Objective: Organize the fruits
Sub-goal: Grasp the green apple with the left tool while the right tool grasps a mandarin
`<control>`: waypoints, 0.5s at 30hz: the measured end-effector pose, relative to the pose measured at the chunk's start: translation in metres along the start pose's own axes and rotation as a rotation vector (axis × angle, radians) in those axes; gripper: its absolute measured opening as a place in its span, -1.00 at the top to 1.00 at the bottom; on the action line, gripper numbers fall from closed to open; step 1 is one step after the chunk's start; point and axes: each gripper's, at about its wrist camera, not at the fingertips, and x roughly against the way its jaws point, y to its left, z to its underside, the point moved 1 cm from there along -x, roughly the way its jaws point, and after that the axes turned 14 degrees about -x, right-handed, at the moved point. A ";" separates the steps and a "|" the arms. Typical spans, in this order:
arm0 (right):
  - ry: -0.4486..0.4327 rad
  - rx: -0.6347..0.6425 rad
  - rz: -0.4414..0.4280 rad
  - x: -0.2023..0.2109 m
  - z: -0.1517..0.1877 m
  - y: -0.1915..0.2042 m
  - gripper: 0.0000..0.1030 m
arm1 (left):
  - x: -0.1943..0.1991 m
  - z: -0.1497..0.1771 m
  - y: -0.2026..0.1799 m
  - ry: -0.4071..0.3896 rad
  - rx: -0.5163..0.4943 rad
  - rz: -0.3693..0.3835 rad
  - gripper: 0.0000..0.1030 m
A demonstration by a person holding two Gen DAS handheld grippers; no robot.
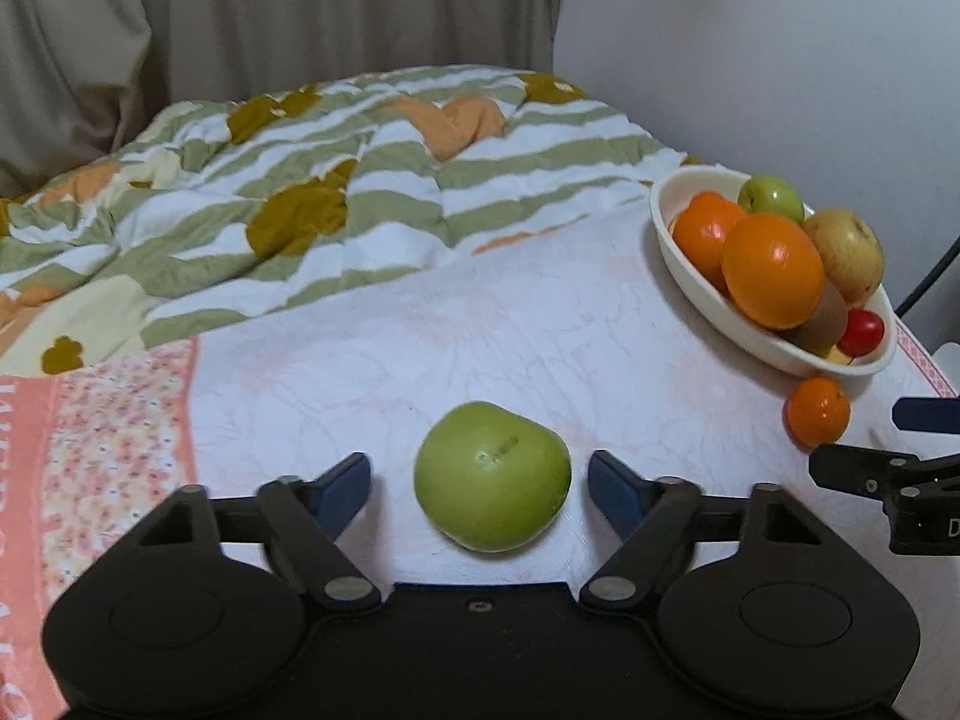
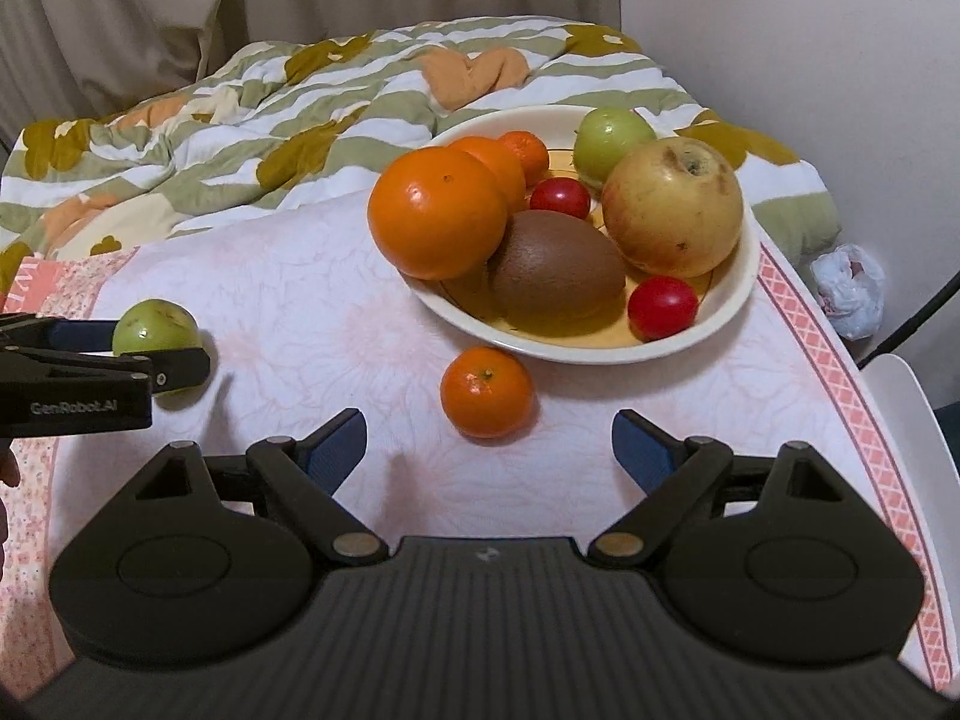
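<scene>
A green apple (image 1: 492,474) lies on the pale flowered cloth (image 1: 480,330) between my left gripper's (image 1: 478,463) blue pads, with a gap on each side; the gripper is open. From the right wrist view, the same apple (image 2: 157,324) sits between the left gripper's (image 2: 159,351) fingers. A loose mandarin (image 2: 486,393) rests just in front of a cream bowl (image 2: 540,351). My right gripper (image 2: 487,420) stands open, and the mandarin lies just ahead between its tips without touching them. The bowl holds oranges, a kiwi, a yellow apple, a small green apple and red fruits.
A rumpled green-striped quilt (image 1: 300,180) covers the bed behind the cloth. Curtains hang at the back and a white wall stands to the right. The bowl (image 1: 672,240) and mandarin (image 1: 817,411) lie near the cloth's right edge. A crumpled plastic bag (image 2: 849,291) lies beyond that edge.
</scene>
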 end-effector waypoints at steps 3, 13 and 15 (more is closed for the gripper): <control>0.001 -0.001 -0.001 -0.002 0.000 0.000 -0.99 | -0.006 0.000 -0.001 0.018 -0.004 0.009 -0.19; 0.015 0.001 -0.001 -0.017 -0.004 0.001 -0.52 | -0.002 0.005 -0.003 0.010 -0.018 0.015 -0.13; 0.011 0.002 0.001 -0.019 -0.004 0.002 -0.48 | 0.001 0.007 -0.004 0.005 -0.015 0.014 -0.13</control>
